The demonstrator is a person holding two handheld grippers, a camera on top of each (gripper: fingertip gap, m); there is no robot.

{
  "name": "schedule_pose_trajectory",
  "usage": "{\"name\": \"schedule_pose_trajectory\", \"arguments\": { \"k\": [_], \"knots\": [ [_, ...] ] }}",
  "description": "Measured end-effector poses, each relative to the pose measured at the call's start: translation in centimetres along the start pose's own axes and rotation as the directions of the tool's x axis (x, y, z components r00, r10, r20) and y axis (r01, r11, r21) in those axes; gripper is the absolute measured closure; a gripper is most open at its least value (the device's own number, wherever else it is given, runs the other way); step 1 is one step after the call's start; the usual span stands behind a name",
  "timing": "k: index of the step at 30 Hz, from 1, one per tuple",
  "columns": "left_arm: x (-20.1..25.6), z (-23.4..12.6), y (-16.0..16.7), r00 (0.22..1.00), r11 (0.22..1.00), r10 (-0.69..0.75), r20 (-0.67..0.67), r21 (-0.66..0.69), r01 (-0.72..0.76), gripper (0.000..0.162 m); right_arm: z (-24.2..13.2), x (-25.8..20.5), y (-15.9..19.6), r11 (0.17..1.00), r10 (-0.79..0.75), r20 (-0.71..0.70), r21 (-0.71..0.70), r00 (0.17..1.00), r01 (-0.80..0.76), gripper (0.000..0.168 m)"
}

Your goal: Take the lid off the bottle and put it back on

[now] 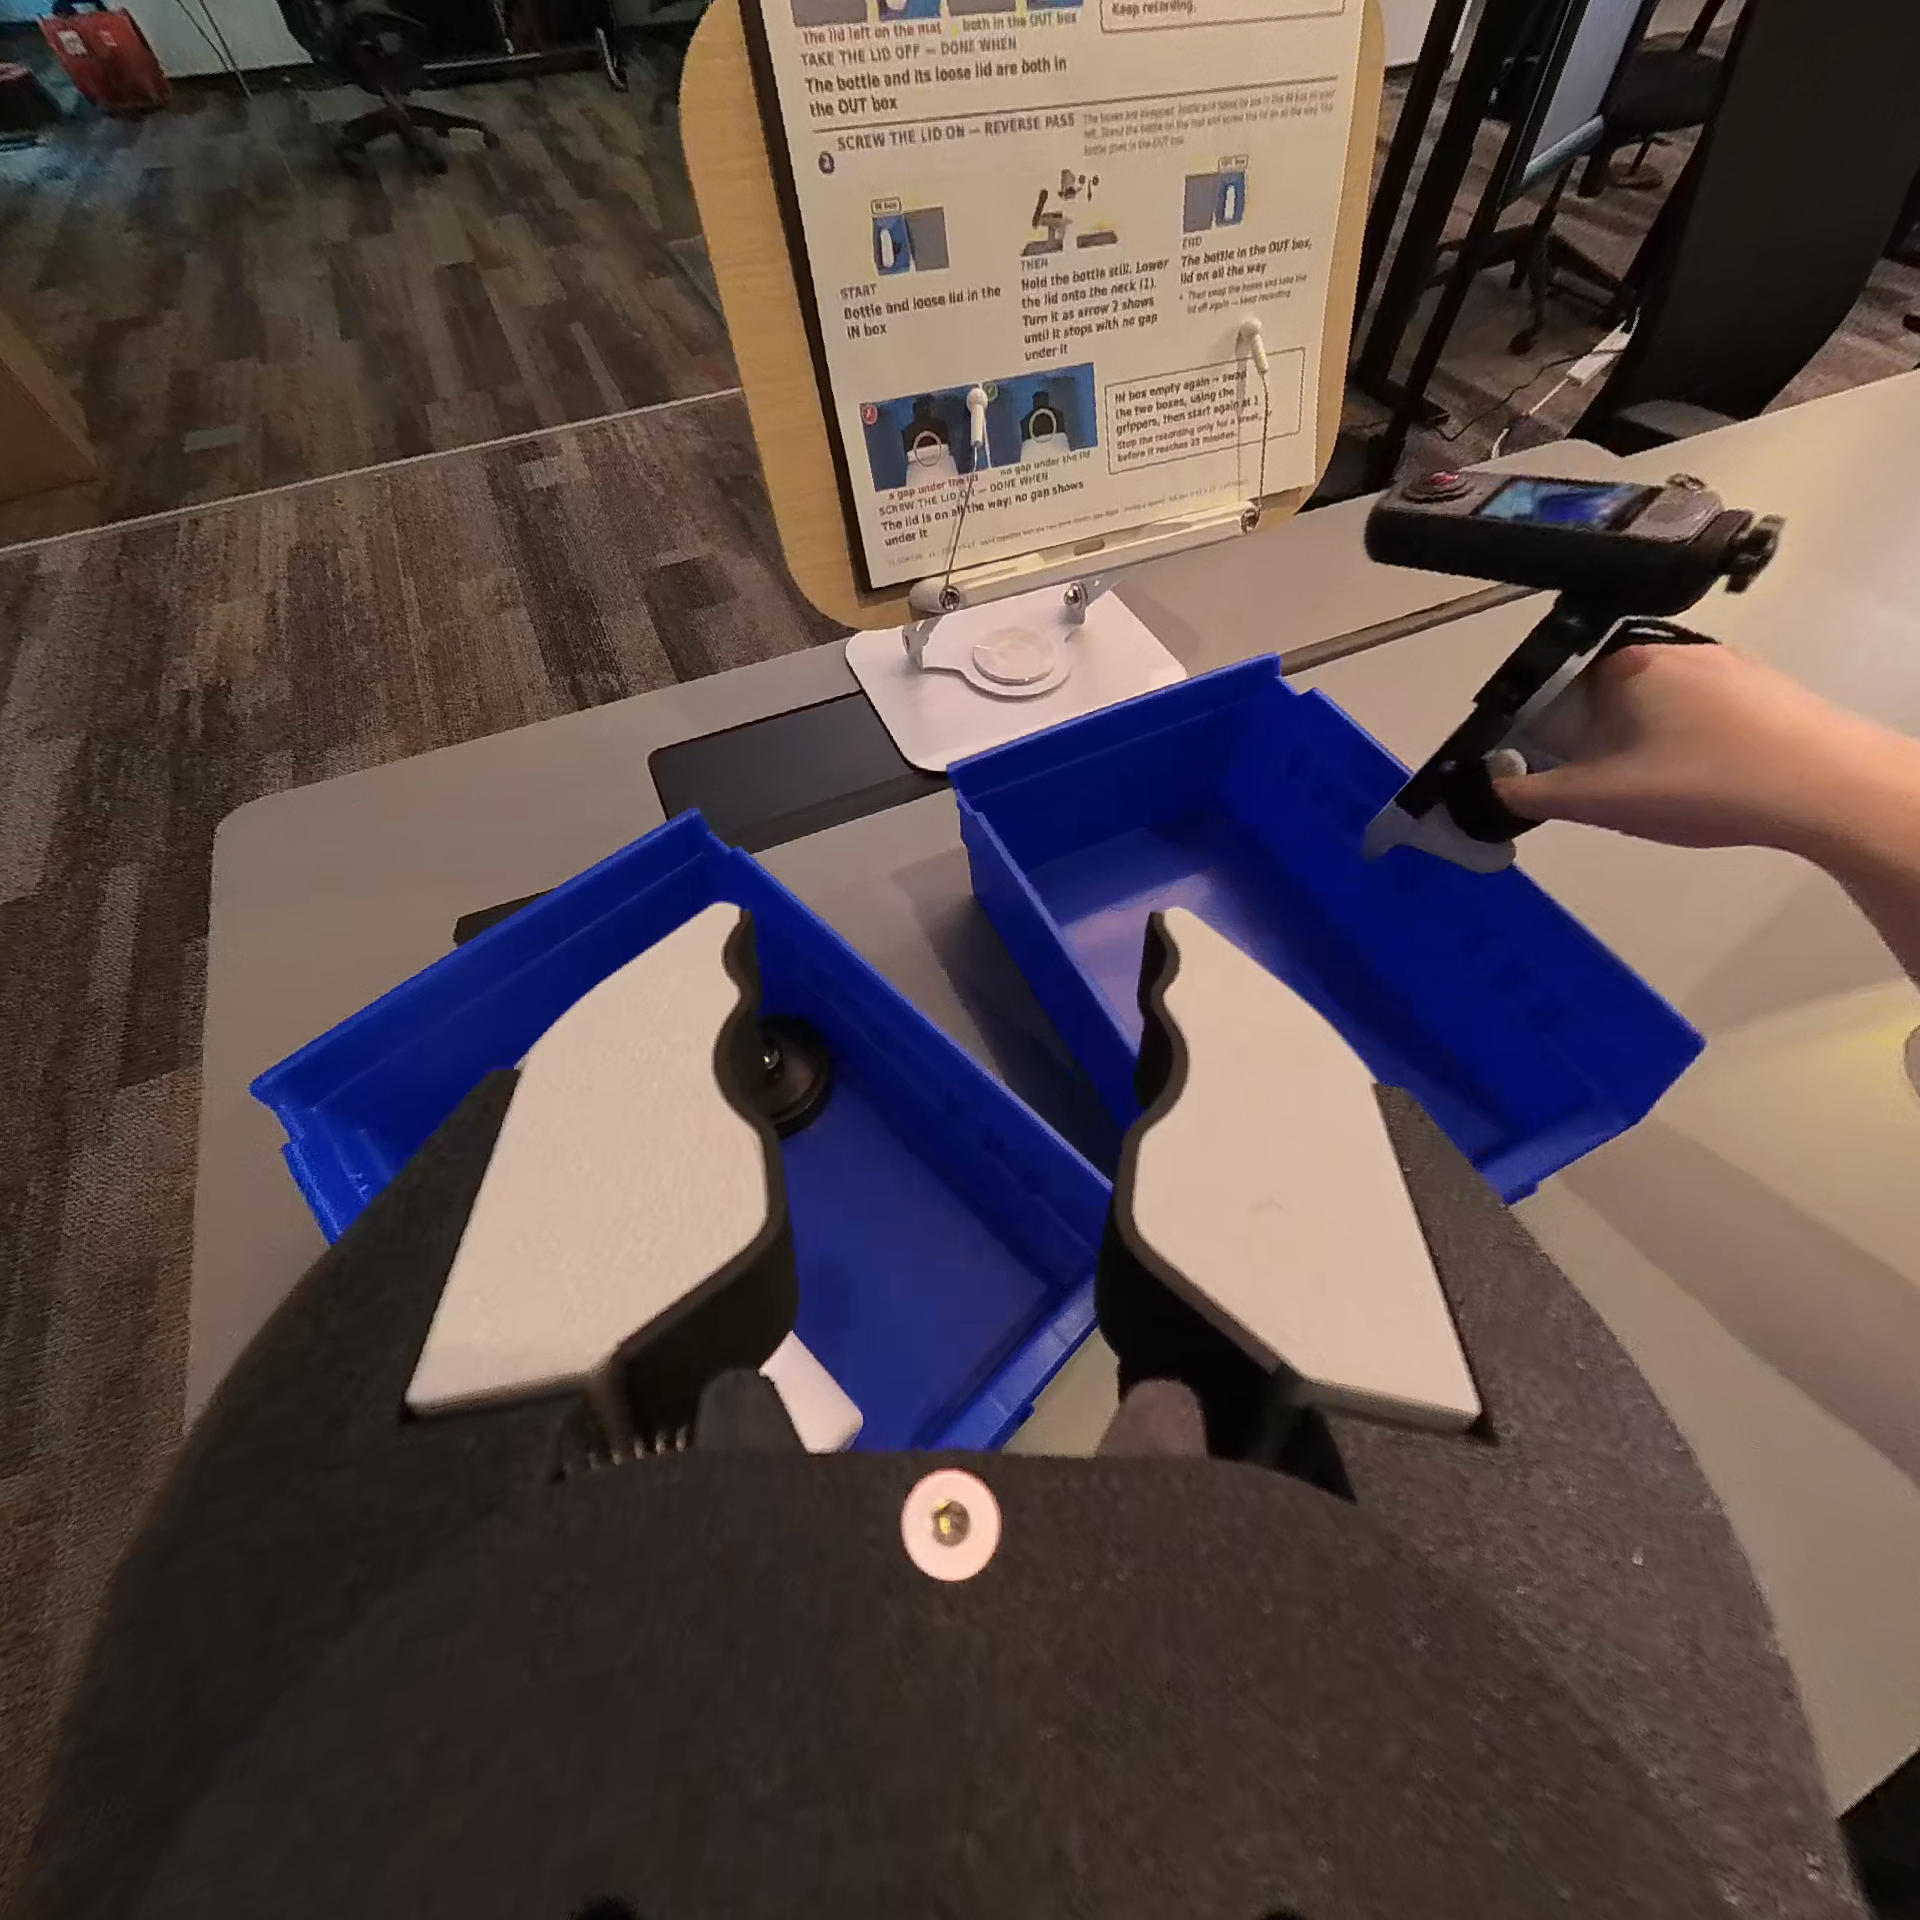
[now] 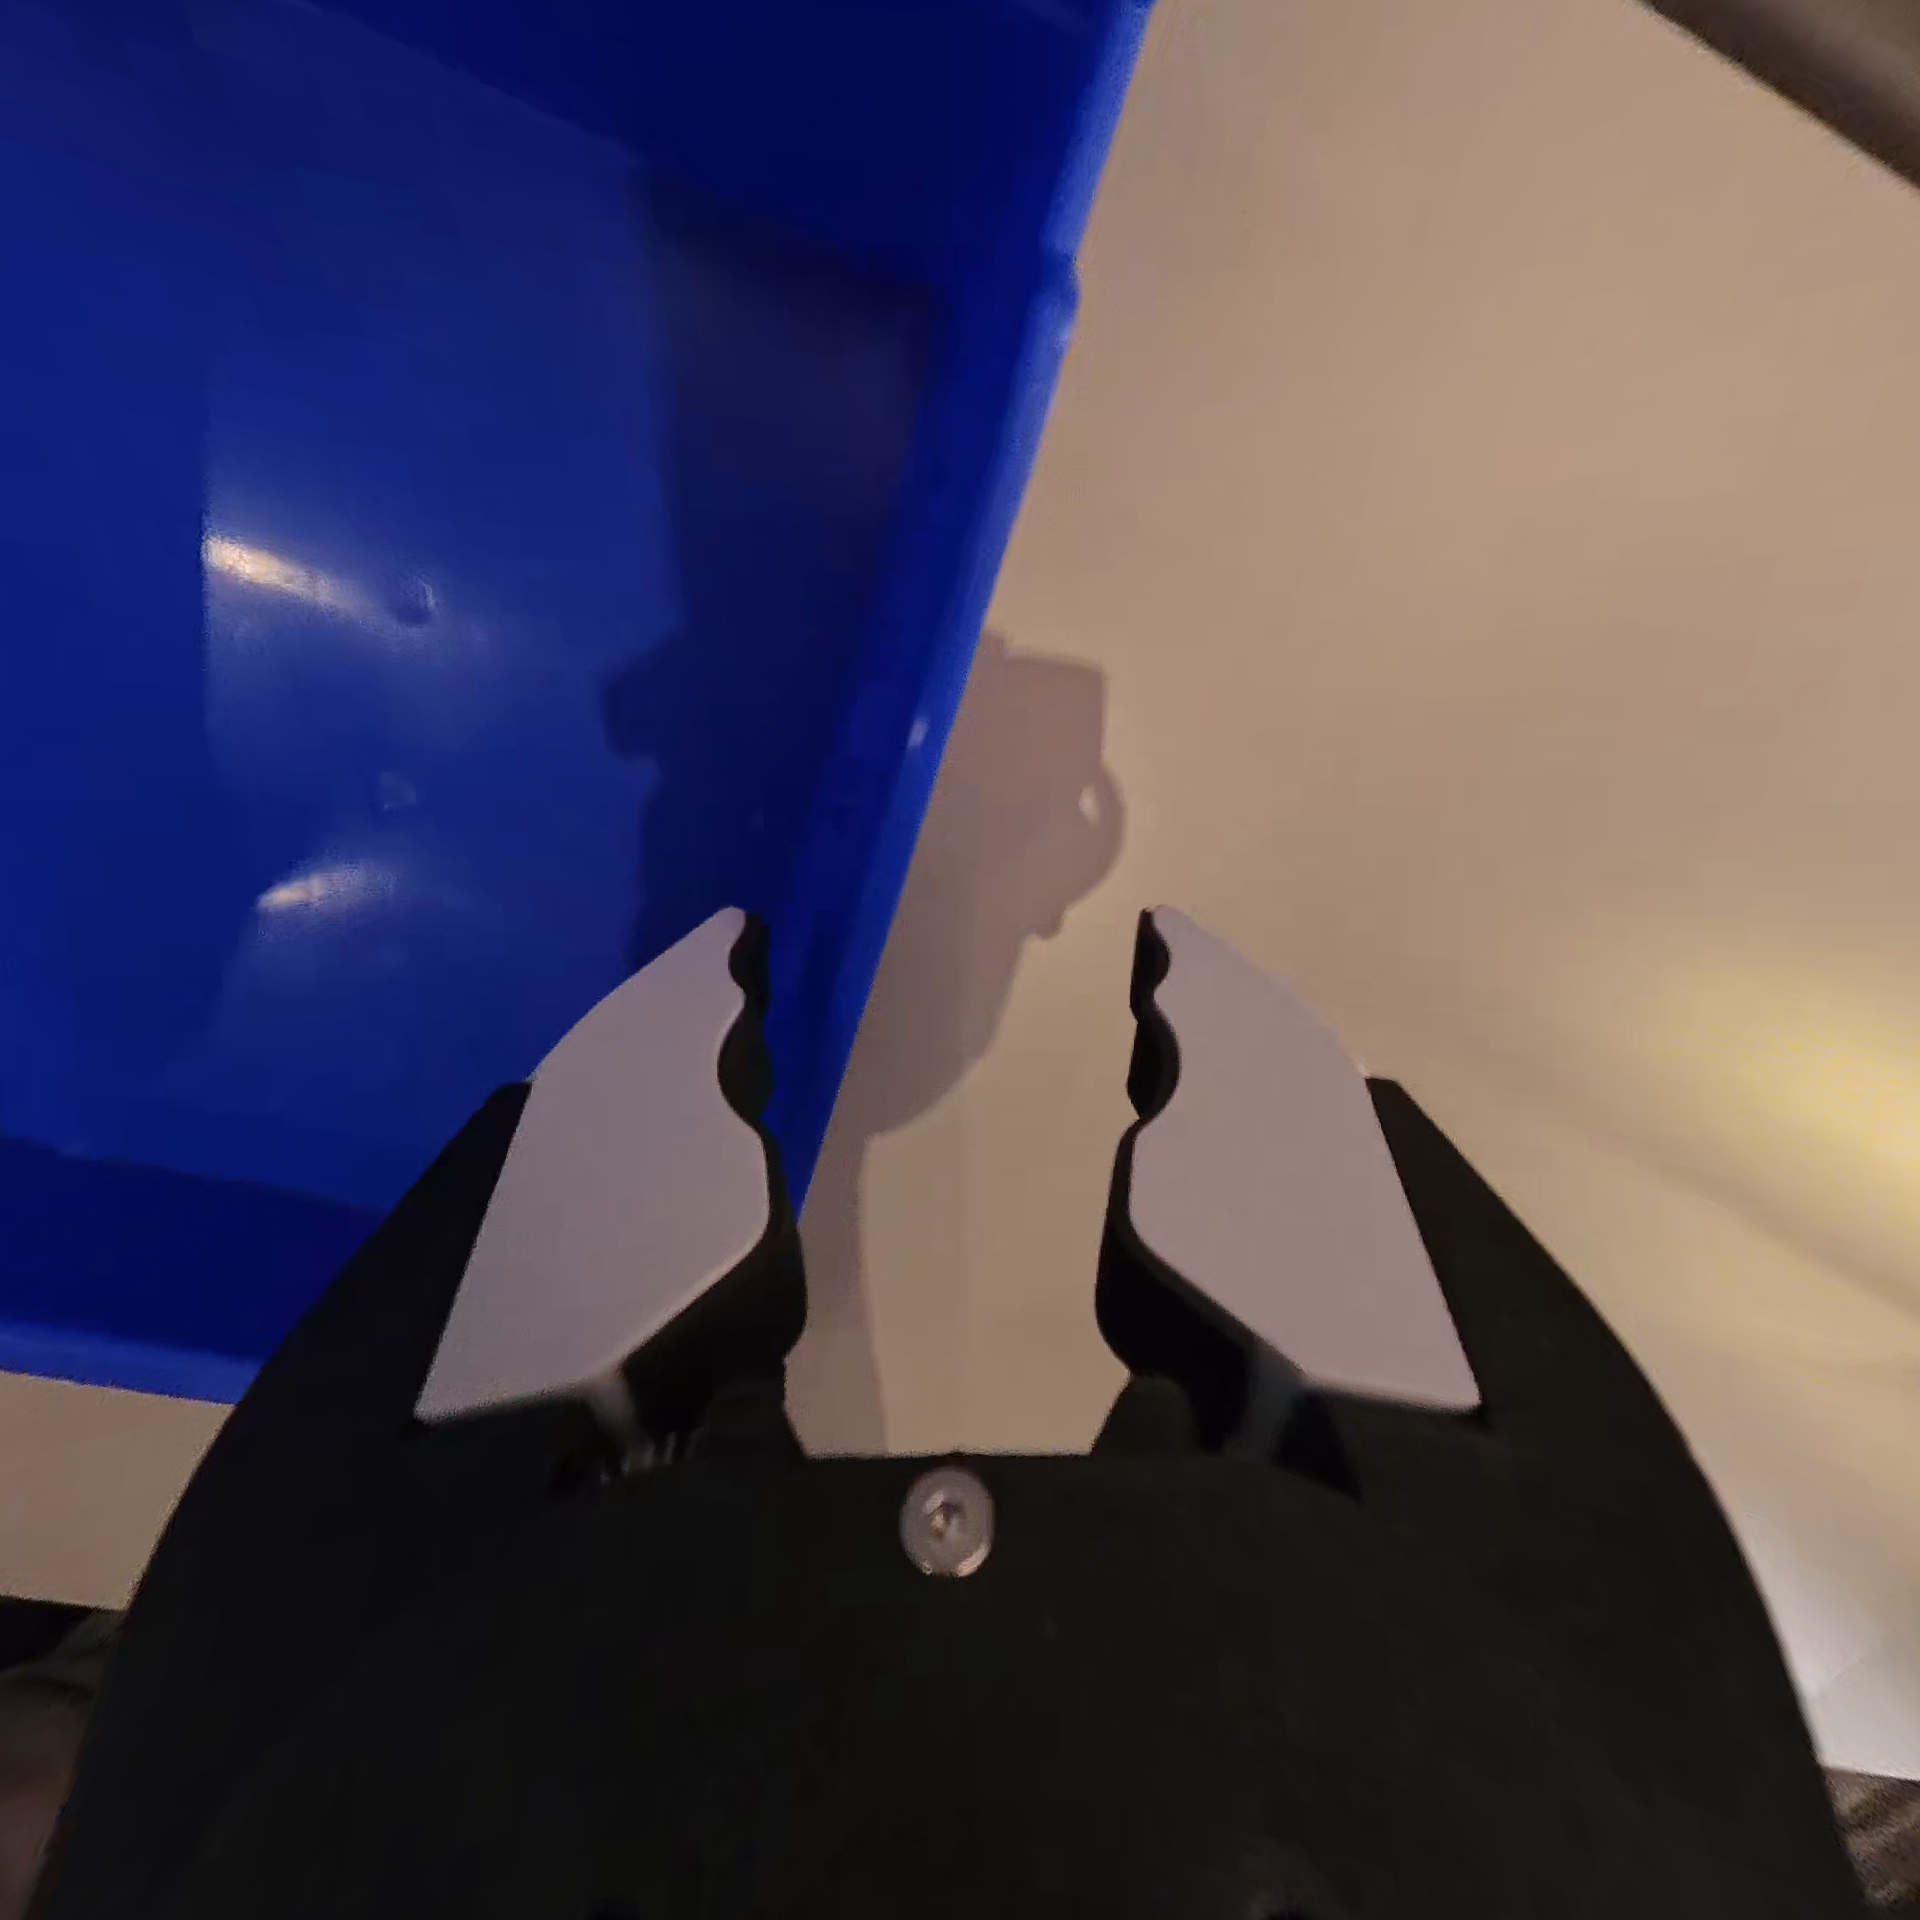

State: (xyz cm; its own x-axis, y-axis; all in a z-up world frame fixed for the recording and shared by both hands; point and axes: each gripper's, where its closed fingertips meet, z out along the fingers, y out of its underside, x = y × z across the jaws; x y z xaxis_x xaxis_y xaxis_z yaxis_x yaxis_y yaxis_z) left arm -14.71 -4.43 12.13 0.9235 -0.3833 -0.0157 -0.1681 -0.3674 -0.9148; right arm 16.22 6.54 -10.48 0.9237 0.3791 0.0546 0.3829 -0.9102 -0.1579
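Observation:
Two blue bins sit side by side on the table. The left bin [image 1: 499,966] holds a round black lid [image 1: 795,1075] and a white bottle [image 1: 816,1397], which is mostly hidden behind my left finger. My left gripper [image 1: 945,925] is open and empty above this bin. The right bin [image 1: 1122,717] looks empty. My right gripper [image 1: 1439,836], held by a hand, hovers at that bin's right wall. In the right wrist view the right gripper [image 2: 945,925] is open and empty, with the bin wall [image 2: 935,623] running between its fingers.
An instruction board [image 1: 1039,312] on a white stand base [image 1: 1018,675] stands behind the bins. A dark mat [image 1: 769,769] lies between the bins and the stand. The table [image 1: 1714,1299] ends at the left, with carpet floor beyond.

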Motion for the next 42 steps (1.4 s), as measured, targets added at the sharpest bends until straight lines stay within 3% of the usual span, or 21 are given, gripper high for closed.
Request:
{"name": "schedule_pose_trajectory", "arguments": {
  "k": [3,10,20,27,33,39,41,42],
  "knots": [
    [0.0,0.5,0.2,1.0,1.0,0.005,0.009,-0.017,-0.004,0.091,0.6,2.4,0.9,1.0,-0.001,-0.02,-0.025,1.0,0.0,0.107],
    [-0.1,1.5,0.8,0.999,0.998,0.018,0.035,-0.066,-0.016,0.09,0.8,7.5,3.4,0.997,0.073,0.145,-0.012,0.987,-0.072,0.16],
    [-0.9,2.4,1.5,0.995,0.993,0.029,0.094,-0.118,-0.018,0.089,0.7,21.5,9.6,0.98,0.198,0.056,-0.012,0.979,-0.198,0.16],
    [-1.9,2.9,2.3,0.987,0.984,0.042,0.153,-0.175,-0.015,0.087,0.6,28.7,13.3,0.966,0.259,0.038,-0.005,0.965,-0.259,0.16],
    [-3.8,2.3,3.0,0.975,0.979,0.026,0.222,-0.203,0.02,0.087,0.6,32.4,15.3,0.96,0.28,0.032,0.0,0.96,-0.28,0.159],
    [-8.3,1.1,5.6,0.937,0.949,-0.023,0.349,-0.288,0.13,0.087,0.6,33.0,15.6,0.973,0.224,0.038,0.044,0.974,-0.226,0.159],
    [-10.8,0.3,7.4,0.906,0.919,-0.048,0.421,-0.336,0.205,0.087,0.5,33.4,15.7,0.981,0.185,-0.024,0.062,0.983,-0.183,0.15],
    [-11.9,0.0,8.5,0.891,0.9,-0.067,0.449,-0.359,0.249,0.089,0.4,33.8,16.0,0.984,0.17,-0.064,0.062,0.983,-0.166,0.138]
  ]
}}
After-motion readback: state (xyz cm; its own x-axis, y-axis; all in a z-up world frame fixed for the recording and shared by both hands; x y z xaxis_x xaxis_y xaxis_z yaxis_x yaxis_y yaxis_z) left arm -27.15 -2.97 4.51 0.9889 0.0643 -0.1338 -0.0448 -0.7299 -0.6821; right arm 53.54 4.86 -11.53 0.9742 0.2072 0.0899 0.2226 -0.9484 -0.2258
